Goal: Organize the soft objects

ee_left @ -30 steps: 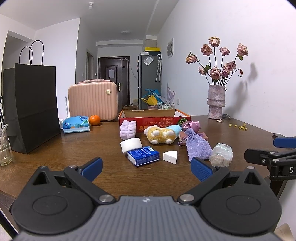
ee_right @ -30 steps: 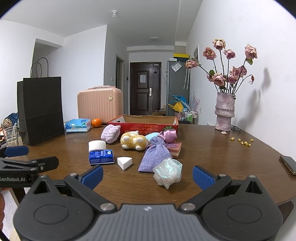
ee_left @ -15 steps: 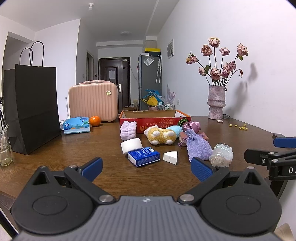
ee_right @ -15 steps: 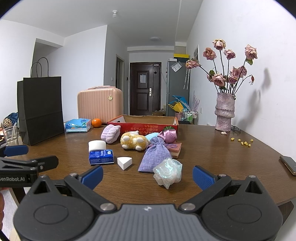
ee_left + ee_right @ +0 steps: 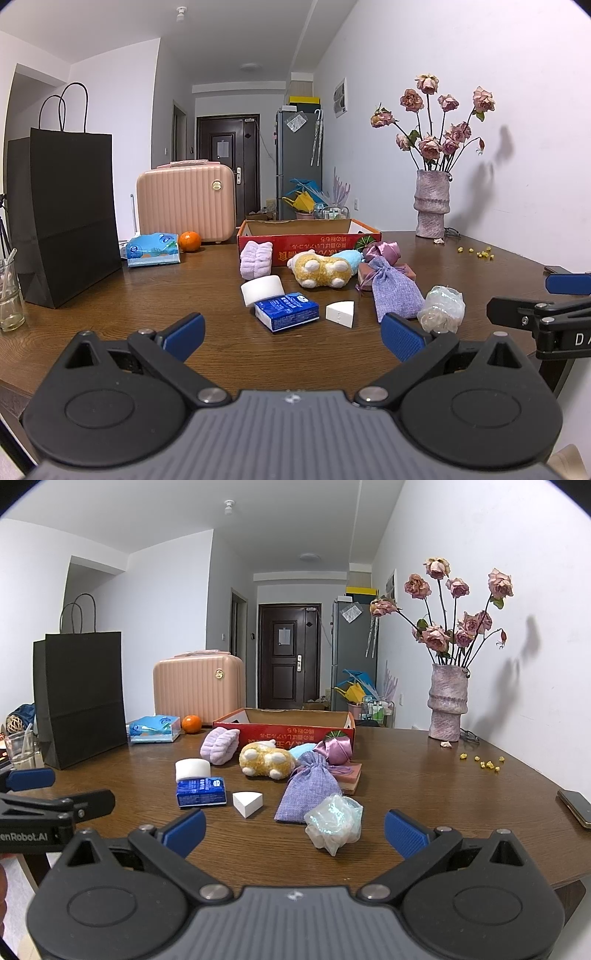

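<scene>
Brown wooden table (image 5: pixel 424 797) holds a bunch of soft things just in front of the red box (image 5: pixel 295 733). Both grippers hang wide open and hold nothing. The crinkly plastic bundle (image 5: pixel 334 823) lies in front of the red box, closest to the right gripper (image 5: pixel 293 830), straight ahead between its blue fingers. The left gripper (image 5: pixel 291 334) faces the blue pack (image 5: pixel 287 311) instead.

We see bare counter (image 5: pixel 155 295) from 9 to 11 o'clock of the left tool (image 5: pixel 291 334), up to the black paper bag (image 5: pixel 70 218). At 12 the tissue pack (image 5: pixel 287 311) and white wedge (image 5: pixel 340 313) block; the red box (image 5: pixel 308 242) seems open-topped.
</scene>
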The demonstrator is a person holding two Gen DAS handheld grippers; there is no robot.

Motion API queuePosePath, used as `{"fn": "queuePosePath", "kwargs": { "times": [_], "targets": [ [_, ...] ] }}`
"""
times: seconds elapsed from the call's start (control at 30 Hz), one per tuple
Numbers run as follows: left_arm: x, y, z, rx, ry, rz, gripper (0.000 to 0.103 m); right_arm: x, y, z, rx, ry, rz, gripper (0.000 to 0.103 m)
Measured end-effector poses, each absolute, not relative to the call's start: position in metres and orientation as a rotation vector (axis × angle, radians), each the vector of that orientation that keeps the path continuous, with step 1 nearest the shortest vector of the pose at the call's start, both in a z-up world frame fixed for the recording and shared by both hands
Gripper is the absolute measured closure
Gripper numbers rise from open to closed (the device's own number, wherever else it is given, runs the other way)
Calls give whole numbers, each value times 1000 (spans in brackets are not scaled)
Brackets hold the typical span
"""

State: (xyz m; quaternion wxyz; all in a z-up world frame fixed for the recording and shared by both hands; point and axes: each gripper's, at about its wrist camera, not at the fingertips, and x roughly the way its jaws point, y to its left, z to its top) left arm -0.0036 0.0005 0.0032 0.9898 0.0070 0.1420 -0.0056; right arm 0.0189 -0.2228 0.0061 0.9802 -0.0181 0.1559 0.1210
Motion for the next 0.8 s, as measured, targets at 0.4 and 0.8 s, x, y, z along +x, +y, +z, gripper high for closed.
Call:
{"fn": "queuePosePath", "kwargs": {
  "times": [0.4,0.8],
  "targets": [
    [-1,2,3,10,295,-9,0,20,-225,4,-40,320,239,0],
    [3,0,-3,10,309,-12,0,26,-223,2,-54,336,236,0]
  ]
}}
